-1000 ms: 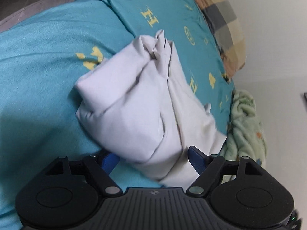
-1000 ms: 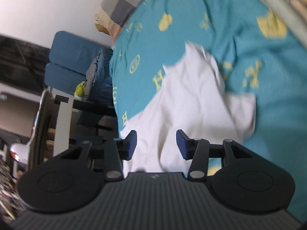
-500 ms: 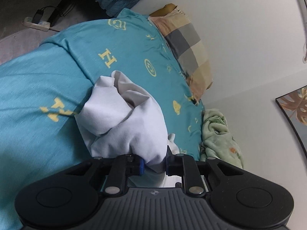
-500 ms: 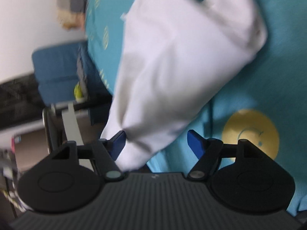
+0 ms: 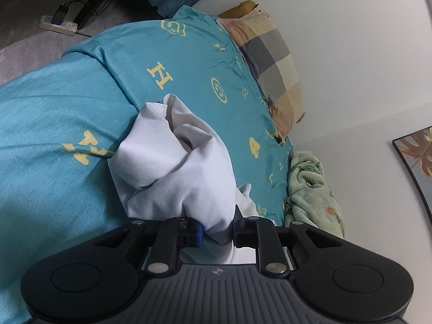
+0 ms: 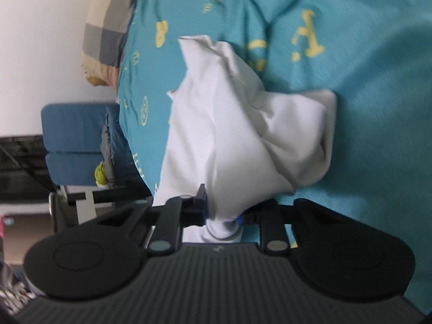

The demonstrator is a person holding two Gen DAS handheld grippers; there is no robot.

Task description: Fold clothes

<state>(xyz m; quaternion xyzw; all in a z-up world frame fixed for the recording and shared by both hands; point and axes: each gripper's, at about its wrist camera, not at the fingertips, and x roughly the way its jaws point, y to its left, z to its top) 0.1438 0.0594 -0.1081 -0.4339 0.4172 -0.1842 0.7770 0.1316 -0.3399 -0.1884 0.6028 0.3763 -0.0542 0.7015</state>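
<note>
A crumpled white garment [image 5: 175,172] lies bunched on a teal bedspread [image 5: 54,113] with yellow letters. My left gripper [image 5: 217,232] is shut on the near end of the garment, and cloth bulges out between its blue-tipped fingers. In the right wrist view the same white garment [image 6: 229,124] rises in folds from my right gripper [image 6: 222,217], which is shut on another bunch of it. The cloth inside both jaws is hidden.
A checked pillow [image 5: 272,59] lies at the head of the bed against a white wall. A green fleece blanket [image 5: 310,191] is wedged by the wall. A blue chair [image 6: 75,140] stands beside the bed; a power strip [image 5: 58,23] lies on the floor.
Both grippers were open a second ago. The left one shut on the garment first, and the right one has now shut on it too. The garment is gathered up more tightly.
</note>
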